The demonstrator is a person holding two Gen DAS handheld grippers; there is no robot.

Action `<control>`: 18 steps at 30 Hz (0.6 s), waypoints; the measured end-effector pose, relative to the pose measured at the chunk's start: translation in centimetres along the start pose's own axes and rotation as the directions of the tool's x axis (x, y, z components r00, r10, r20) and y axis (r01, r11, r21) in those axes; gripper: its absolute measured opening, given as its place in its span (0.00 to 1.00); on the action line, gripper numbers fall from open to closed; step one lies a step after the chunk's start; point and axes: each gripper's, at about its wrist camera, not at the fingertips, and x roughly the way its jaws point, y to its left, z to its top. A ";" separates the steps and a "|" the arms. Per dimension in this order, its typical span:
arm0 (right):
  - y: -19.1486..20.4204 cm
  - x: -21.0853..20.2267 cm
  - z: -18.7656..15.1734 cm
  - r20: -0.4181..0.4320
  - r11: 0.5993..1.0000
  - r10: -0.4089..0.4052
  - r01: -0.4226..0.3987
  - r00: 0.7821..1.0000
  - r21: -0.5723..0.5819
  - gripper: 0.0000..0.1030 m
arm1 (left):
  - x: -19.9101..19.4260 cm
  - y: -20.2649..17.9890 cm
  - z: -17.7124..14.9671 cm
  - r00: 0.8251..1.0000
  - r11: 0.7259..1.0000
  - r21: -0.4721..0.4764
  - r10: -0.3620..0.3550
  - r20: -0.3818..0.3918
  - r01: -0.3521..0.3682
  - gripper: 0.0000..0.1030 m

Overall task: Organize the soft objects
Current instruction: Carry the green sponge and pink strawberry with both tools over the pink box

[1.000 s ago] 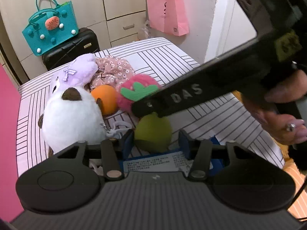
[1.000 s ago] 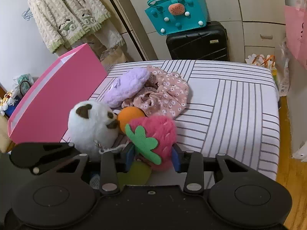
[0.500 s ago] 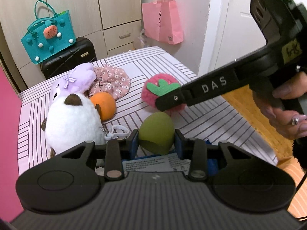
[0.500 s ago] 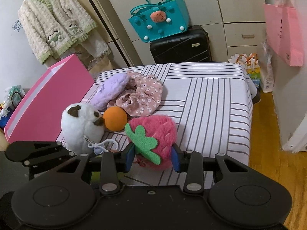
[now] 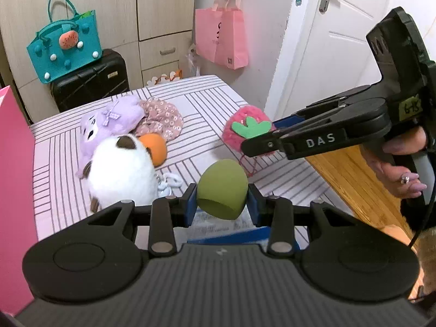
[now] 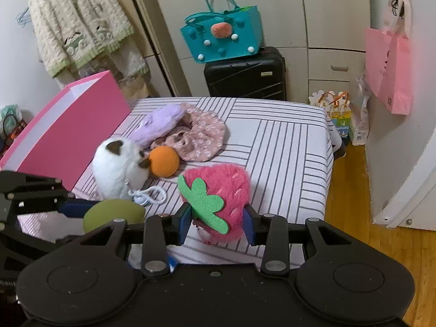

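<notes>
**Both toys lifted off the striped bed**

Since a second ago both of my grippers have risen from the pile, each carrying its toy up and away. My left gripper (image 5: 222,200) pinches the green egg-shaped toy (image 5: 222,190) between its blue pads, low in the centre of the left wrist view; the same toy shows at the lower left of the right wrist view (image 6: 114,214). My right gripper (image 6: 216,222) clamps the pink plush strawberry (image 6: 220,190) by its lower part, the green felt leaf (image 6: 203,200) facing the camera. In the left wrist view that strawberry (image 5: 242,133) hangs right of centre, held at the tip of the right gripper (image 5: 261,139), with my right hand (image 5: 400,163) on its handle at the right edge.

On the striped bed (image 6: 286,141) the rest lies in a cluster left of centre: the white plush (image 6: 117,163) touches the orange ball (image 6: 163,162), with the purple plush (image 6: 159,124) and the floral cloth (image 6: 199,136) just behind them. A white clip (image 6: 148,194) lies by the white plush. The pink box (image 6: 68,130) stands at the left edge of the bed. Farther back, a teal bag (image 6: 223,38) sits on a black suitcase (image 6: 245,75), and a pink paper bag (image 6: 388,65) hangs on the wall at upper right.
</notes>
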 end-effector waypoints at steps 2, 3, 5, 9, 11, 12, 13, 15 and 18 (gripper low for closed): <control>0.5 -0.5 0.1 -0.018 1.000 0.019 -0.019 1.000 -0.005 0.43 | -0.6 0.2 -0.2 1.000 1.000 0.001 -0.006 -0.013 0.006 0.36; 0.7 -0.7 0.1 -0.023 1.000 0.026 -0.026 0.999 -0.009 0.43 | -1.0 0.2 -0.3 1.000 1.000 0.004 -0.008 -0.017 0.008 0.36; 1.5 -1.5 0.2 -0.031 0.999 0.039 -0.040 0.999 -0.028 0.43 | -1.7 0.3 -0.4 1.000 1.000 0.009 -0.015 -0.023 0.015 0.36; 3.3 -3.2 0.7 -0.046 0.995 0.068 -0.071 0.997 -0.070 0.43 | -3.3 0.6 -0.8 0.998 0.999 0.010 -0.045 -0.032 0.046 0.36; 4.2 -3.9 1.0 -0.066 0.991 0.089 -0.095 0.994 -0.091 0.43 | -4.1 0.8 -1.0 0.997 0.998 0.006 -0.061 -0.041 0.061 0.36; 4.7 -4.2 1.1 -0.076 0.990 0.096 -0.104 0.992 -0.100 0.43 | -4.5 0.9 -1.1 0.997 0.998 0.003 -0.067 -0.044 0.067 0.36; 5.2 -4.4 1.2 -0.087 0.988 0.103 -0.112 0.991 -0.109 0.43 | -4.9 1.0 -1.2 0.996 0.998 0.001 -0.070 -0.048 0.071 0.36; 6.3 -4.8 1.4 -0.112 0.983 0.122 -0.136 0.986 -0.127 0.43 | -5.7 1.3 -1.4 0.996 0.997 -0.003 -0.073 -0.055 0.073 0.36; 7.8 -5.1 1.6 -0.148 0.974 0.152 -0.174 0.977 -0.146 0.43 | -7.1 2.0 -1.8 0.994 0.997 -0.015 -0.080 -0.070 0.080 0.36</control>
